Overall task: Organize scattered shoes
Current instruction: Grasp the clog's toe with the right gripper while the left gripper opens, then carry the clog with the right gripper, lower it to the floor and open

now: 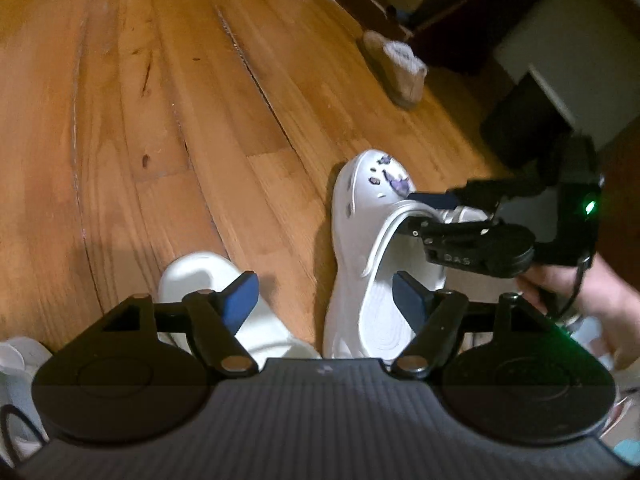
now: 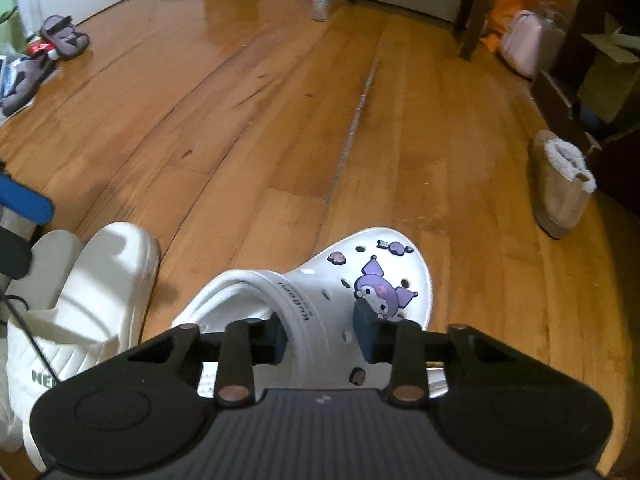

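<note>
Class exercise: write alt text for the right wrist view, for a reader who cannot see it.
The right gripper grips the upper of a white clog decorated with purple cartoon charms, on a wooden floor. A white slide sandal lies left of it; a tan fleece-lined slipper sits far right.

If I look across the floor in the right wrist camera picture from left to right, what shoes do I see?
Grey-purple strapped sandals → plain white foam slide → white clog with purple cartoon charms → tan fleece-lined slipper.

White clog [image 2: 320, 300], purple charms [image 2: 384, 292]; tan slipper [image 2: 560, 192].
</note>
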Tool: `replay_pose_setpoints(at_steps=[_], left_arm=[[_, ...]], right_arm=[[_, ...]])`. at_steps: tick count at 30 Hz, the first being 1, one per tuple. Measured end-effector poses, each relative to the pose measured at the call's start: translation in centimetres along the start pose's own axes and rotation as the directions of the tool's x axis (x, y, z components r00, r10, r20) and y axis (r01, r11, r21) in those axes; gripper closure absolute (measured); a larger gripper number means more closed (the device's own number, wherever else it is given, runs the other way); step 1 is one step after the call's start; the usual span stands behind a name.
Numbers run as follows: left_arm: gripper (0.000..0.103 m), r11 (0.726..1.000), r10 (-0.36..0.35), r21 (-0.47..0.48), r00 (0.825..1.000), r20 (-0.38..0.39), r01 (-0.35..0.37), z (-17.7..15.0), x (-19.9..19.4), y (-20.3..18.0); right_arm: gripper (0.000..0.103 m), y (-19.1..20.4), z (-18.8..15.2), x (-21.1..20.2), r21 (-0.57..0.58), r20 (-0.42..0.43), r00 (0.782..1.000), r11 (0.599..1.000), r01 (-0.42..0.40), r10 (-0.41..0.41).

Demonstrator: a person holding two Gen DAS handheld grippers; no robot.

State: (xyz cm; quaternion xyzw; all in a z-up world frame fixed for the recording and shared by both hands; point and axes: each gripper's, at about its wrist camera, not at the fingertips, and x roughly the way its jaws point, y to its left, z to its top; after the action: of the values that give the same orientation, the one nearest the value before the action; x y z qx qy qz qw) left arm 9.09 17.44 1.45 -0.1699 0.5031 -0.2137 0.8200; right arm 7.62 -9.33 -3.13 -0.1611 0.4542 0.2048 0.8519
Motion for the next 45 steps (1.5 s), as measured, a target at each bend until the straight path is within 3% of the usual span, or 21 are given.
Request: replay_pose_setpoints(at_steps=[4,7,9,12,15,16,19,21,23,24,27,30,33,34,36,37,38,39,42,45], left_arm=[[0.029,0.998,-0.033,-0.054,0.999,-0.002,0.033,0.4,-1.3,1.1],[0.029,0.998,-0.008,-0.059,1.0,0.023,0.01,0.8,-2.5,1.6],[0.029,0.997,0.004,-0.074,0.999,0.049,0.0,1.0,-3.3,2.2],[0.025,0.995,0.017,-0.095,0.997,0.079,-0.009,1.3,-4.2,2.9],[0.023,0.992,0.063,-0.117,0.994,0.093,-0.052,1.4,-4.6,3.8],[0.023,0.99,0.073,-0.124,0.993,0.091,-0.062,1.5,-4.5,4.1],[0.023,0.986,0.075,-0.155,0.994,0.083,-0.061,1.6,-4.2,4.9],[0.023,0.986,0.075,-0.156,0.994,0.078,-0.062,1.6,-3.9,5.0],[0.023,0.985,0.081,-0.155,0.994,0.072,-0.069,1.7,-3.7,4.9],[0.023,0.986,0.079,-0.154,0.994,0.069,-0.068,1.7,-3.7,4.9],[0.023,0.986,0.072,-0.152,0.996,0.06,-0.062,1.6,-3.6,4.9],[0.022,0.986,0.085,-0.147,0.995,0.053,-0.076,1.5,-3.5,5.1],[0.022,0.984,0.095,-0.154,0.994,0.049,-0.086,1.4,-3.6,5.5],[0.022,0.984,0.095,-0.157,0.994,0.048,-0.087,1.4,-3.6,5.7],[0.022,0.984,0.096,-0.157,0.994,0.046,-0.088,1.4,-3.6,5.8],[0.022,0.984,0.095,-0.155,0.995,0.042,-0.087,1.3,-3.6,5.9],[0.021,0.985,0.091,-0.153,0.995,0.037,-0.085,1.3,-3.4,6.0],[0.021,0.985,0.089,-0.154,0.996,0.033,-0.083,1.3,-3.3,6.1],[0.02,0.986,0.075,-0.148,0.997,0.021,-0.071,1.2,-2.7,6.2],[0.018,0.992,0.045,-0.119,0.999,0.004,-0.045,0.7,-1.4,6.1]], right_arm=[[0.072,-1.9,0.4,-0.4,0.168,0.001,0.999,0.985,-0.035,0.035],[0.072,-3.9,0.6,-0.6,0.337,0.028,0.996,0.937,-0.088,0.083],[0.072,-5.6,0.3,-0.9,0.48,0.053,0.991,0.867,-0.135,0.125],[0.073,-7.6,-0.5,-1.3,0.674,0.076,0.984,0.719,-0.168,0.159],[0.073,-9.3,-1.9,-1.5,0.837,0.09,0.976,0.516,-0.182,0.198],[0.073,-9.8,-2.5,-1.5,0.872,0.106,0.969,0.447,-0.199,0.225],[0.073,-10.4,-3.7,-1.2,0.918,0.151,0.946,0.314,-0.241,0.286],[0.074,-10.5,-4.8,-0.8,0.94,0.2,0.921,0.201,-0.277,0.335],[0.083,-10.2,-5.8,0.1,0.943,0.276,0.872,0.061,-0.327,0.405],[0.083,-10.0,-6.2,0.4,0.939,0.304,0.852,0.016,-0.344,0.427],[0.084,-9.3,-5.4,0.5,0.925,0.3,0.851,0.089,-0.371,0.431],[0.085,-8.2,-4.1,-0.8,0.885,0.288,0.863,0.229,-0.406,0.416],[0.085,-7.8,-3.2,-2.4,0.836,0.326,0.853,0.297,-0.461,0.407],[0.084,-7.7,-2.4,-3.0,0.802,0.316,0.864,0.376,-0.464,0.391],[0.063,-7.5,-0.8,-4.3,0.723,0.299,0.886,0.523,-0.453,0.354],[0.038,-7.2,-0.2,-4.7,0.68,0.279,0.905,0.6,-0.422,0.321],[0.02,-6.7,0.6,-5.1,0.604,0.248,0.934,0.713,-0.357,0.257],[0.016,-6.2,1.4,-5.3,0.525,0.225,0.953,0.8,-0.292,0.201],[0.005,-5.4,3.3,-3.8,0.341,0.168,0.972,0.916,-0.211,0.162],[0.005,-4.7,5.1,-1.0,0.196,0.088,0.983,0.965,-0.176,0.162]])
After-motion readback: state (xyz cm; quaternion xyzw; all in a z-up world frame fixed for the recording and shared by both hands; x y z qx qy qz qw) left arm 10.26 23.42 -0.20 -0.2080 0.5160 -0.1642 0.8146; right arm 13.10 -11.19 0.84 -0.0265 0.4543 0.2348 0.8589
